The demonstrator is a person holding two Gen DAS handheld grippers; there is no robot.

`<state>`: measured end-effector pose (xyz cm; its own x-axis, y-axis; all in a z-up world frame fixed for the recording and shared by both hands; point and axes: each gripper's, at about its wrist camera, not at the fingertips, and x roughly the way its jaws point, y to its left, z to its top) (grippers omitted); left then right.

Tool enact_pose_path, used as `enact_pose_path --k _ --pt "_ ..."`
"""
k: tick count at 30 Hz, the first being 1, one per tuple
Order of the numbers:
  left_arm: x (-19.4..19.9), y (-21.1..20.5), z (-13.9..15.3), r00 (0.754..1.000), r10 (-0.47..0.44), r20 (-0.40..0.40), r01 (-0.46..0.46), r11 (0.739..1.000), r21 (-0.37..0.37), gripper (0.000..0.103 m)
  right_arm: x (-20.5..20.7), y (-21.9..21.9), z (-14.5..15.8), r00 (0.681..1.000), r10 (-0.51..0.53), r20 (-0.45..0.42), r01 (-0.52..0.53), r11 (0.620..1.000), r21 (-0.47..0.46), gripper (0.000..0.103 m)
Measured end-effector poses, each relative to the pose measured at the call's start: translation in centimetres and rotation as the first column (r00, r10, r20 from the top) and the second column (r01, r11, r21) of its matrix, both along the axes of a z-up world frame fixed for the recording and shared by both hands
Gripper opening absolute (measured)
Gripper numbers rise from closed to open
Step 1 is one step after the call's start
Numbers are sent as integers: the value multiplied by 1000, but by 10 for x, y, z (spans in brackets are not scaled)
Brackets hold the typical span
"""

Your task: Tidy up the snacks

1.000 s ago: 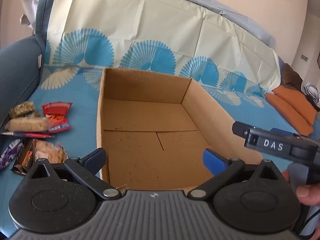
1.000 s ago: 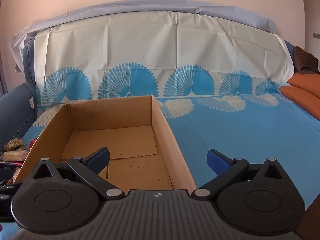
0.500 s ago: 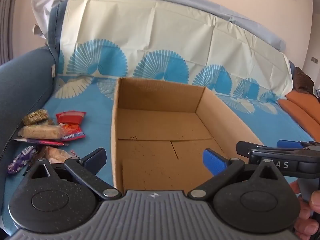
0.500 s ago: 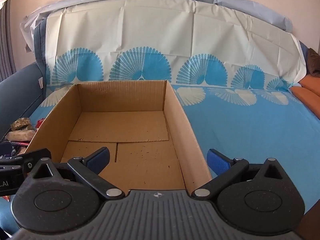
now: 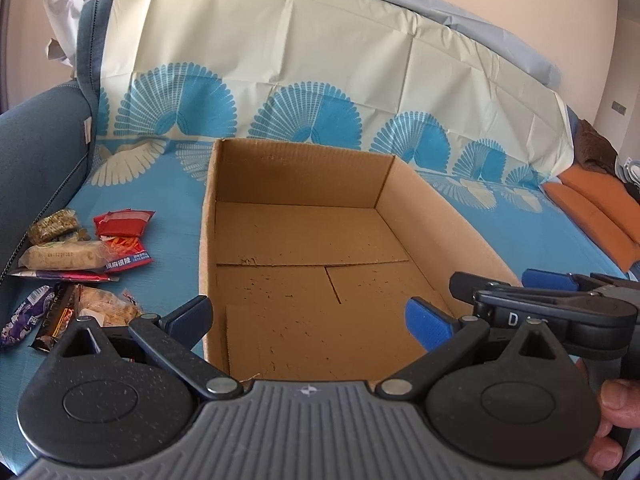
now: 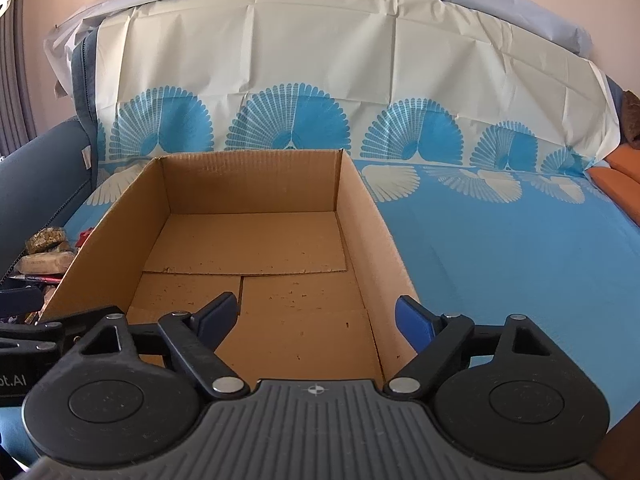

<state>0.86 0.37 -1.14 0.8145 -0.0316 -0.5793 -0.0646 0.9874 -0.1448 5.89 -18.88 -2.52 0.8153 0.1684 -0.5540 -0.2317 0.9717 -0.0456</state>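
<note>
Your left gripper (image 5: 308,318) sits nearest in its own view, angled down over the near edge of the cardboard box (image 5: 312,248); its jaws stand wide apart with nothing between the blue pads, the left finger outside the box's left wall and the right finger over the box floor. Your right gripper (image 6: 316,316) is held the same way, pointing down into the box from the near side; its jaws are closing, and nothing is between them, only the bare box floor shows in the gap. In the left view the right gripper appears at the right edge, level and side-on beside the box's right wall, with your right hand (image 5: 612,424) wrapped around its handle; only the fingertips show. In the right view part of the left gripper's body shows at the lower left edge, beside the box's left wall. The box stands open-topped on the blue patterned sheet (image 6: 500,248) and holds no snacks; its bottom flaps lie flat. The snacks (image 5: 76,256) lie in a loose pile on the sheet to the left of the box, apart from its wall: a grain bar, a pale wrapped biscuit pack, red packets, a purple wrapper and a dark one, some overlapping. The box's left wall stands between the pile and the box floor. Just left of the pile rises the dark blue sofa arm (image 5: 36,152). Beyond the box the sheet climbs the sofa back, cream with blue fans. Far right lie orange cushions (image 5: 596,208).
</note>
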Motion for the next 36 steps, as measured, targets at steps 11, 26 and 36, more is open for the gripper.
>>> enact_pose_path --k 11,26,36 --pt "-1 -7 2 999 -35 3 35 999 -6 102 0 1 -2 1000 13 9 -13 1000 4 81" --pt "0 -9 2 999 -41 0 41 999 -6 102 -2 0 -3 1000 16 10 -16 1000 12 81" --pt "-2 -8 2 998 -56 -1 56 998 -3 102 -4 0 -2 999 36 39 -37 999 10 70"
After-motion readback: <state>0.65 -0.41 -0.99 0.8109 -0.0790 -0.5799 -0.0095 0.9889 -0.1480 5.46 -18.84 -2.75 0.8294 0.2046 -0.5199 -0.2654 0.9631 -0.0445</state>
